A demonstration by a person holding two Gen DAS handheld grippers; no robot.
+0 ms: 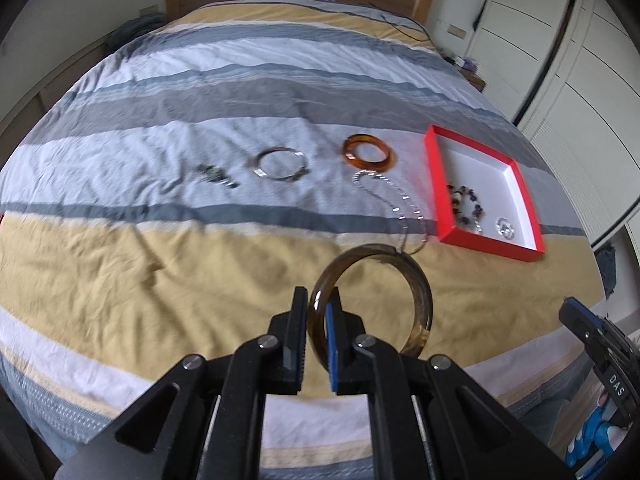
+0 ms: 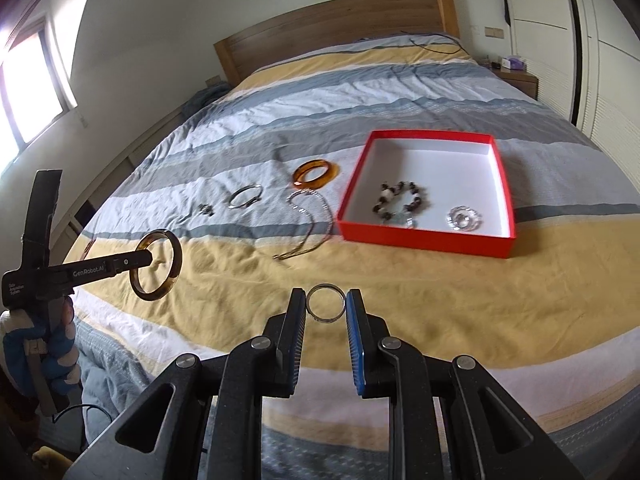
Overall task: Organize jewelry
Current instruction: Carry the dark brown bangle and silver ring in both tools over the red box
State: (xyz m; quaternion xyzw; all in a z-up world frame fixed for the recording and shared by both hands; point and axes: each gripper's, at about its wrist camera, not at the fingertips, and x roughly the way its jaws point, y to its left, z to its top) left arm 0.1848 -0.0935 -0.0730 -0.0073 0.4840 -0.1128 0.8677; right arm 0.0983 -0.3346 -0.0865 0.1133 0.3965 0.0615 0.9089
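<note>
Carrying two pieces: left claw (image 1: 318,300) clamps a brown bangle (image 1: 416,284), right claw (image 2: 326,304) pinches a silver ring (image 2: 326,303). Red box (image 2: 424,240) at one o'clock holds two; four pieces remain on the bed (image 2: 240,292).

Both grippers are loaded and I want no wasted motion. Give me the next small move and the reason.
Probably carry the right gripper forward and rightward over the red box, then release. It is shut on a small silver ring above the bedspread, and the box already holds a beaded bracelet. The left gripper, shut on a brown bangle, can follow.
</note>
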